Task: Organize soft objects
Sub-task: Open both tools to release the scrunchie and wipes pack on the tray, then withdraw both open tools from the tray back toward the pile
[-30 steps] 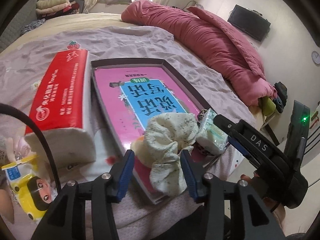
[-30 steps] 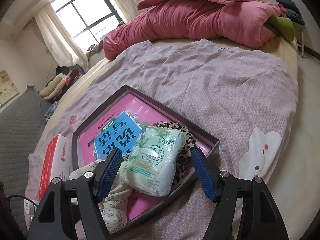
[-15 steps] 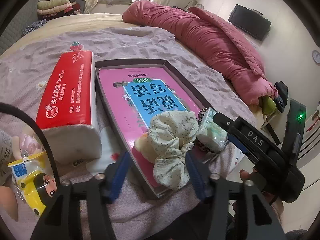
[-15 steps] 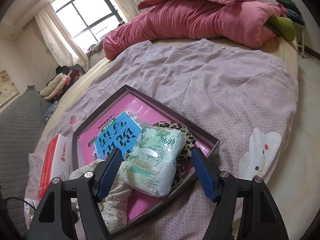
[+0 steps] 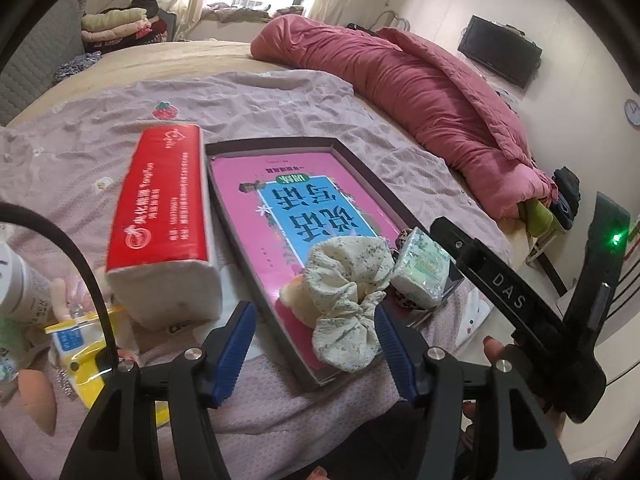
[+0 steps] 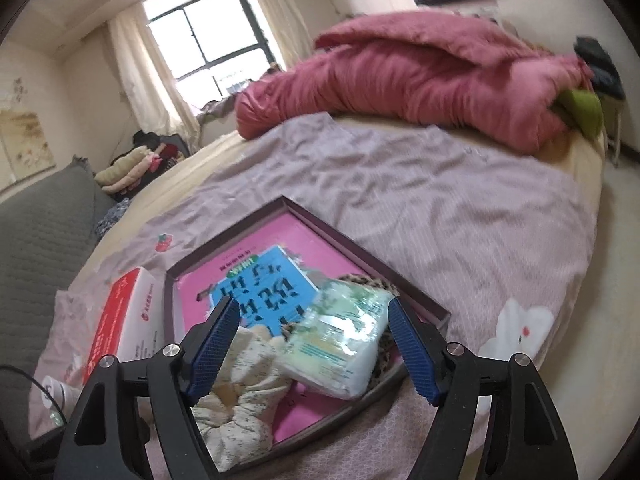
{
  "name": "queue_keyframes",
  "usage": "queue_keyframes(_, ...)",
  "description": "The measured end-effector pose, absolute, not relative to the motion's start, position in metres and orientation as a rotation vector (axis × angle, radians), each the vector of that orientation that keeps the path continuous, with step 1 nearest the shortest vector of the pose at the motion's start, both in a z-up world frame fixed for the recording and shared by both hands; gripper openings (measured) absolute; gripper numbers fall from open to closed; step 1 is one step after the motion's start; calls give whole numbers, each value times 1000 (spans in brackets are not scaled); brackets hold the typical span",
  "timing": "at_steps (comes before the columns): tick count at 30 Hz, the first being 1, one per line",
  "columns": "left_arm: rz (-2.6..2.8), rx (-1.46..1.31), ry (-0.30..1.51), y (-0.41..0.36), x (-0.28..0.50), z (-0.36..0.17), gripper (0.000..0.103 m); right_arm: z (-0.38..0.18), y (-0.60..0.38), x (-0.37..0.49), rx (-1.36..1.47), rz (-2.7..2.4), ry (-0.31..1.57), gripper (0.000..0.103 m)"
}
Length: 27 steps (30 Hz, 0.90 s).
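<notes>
My left gripper (image 5: 312,340) has its blue fingers (image 5: 234,344) spread wide and grasping nothing; the cream floral scrunchie (image 5: 346,300) lies just ahead of them, draped over the near edge of the dark tray (image 5: 272,144) and lapping onto the pink book (image 5: 288,208) inside it. My right gripper (image 6: 314,344) is likewise released, its fingers (image 6: 412,352) standing either side of the pale green tissue packet (image 6: 340,344) without pinching it; the packet sits in the tray's near corner on top of a leopard-print scrunchie (image 6: 360,280).

I judge the tray to be the collecting place, with three soft things already in it. The red tissue pack (image 5: 160,208) lies just beside the tray on the lilac bedsheet (image 5: 100,140), and it looks like the next candidate for my left side.

To do that well, I'd swing left, keep the jaws fully wide, and take the pack across its narrow width near the middle, since the soft wrapper will buckle at an end. I'd squeeze gently and set it alongside the book, clear of the scrunchies.
</notes>
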State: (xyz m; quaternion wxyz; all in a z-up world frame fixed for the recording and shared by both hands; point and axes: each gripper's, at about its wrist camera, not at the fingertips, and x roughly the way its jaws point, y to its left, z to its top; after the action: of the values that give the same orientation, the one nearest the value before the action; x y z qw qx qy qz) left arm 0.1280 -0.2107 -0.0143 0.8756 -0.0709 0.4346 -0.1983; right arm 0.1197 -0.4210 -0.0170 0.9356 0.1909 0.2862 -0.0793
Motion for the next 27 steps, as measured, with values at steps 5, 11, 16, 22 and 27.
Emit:
queue_keyframes(5,-388,-153,898,-201,124,-9,62,-10,-414,117,349,-163,566,78)
queue_keyframes(11,-361,-156,890,-189,118,-4,62,-6,-411,112,329,-170,555,78)
queue_keyframes(16,-349,-152,880,-182,110,2,62,0,-403,107,291,-181,541,78)
queue_keyframes(22,-335,-148,868,-172,102,9,62,7,-393,100,250,-178,529,78)
queue_keyframes(27,-316,-142,860,-165,96,15,62,12,-388,93,236,-184,527,78)
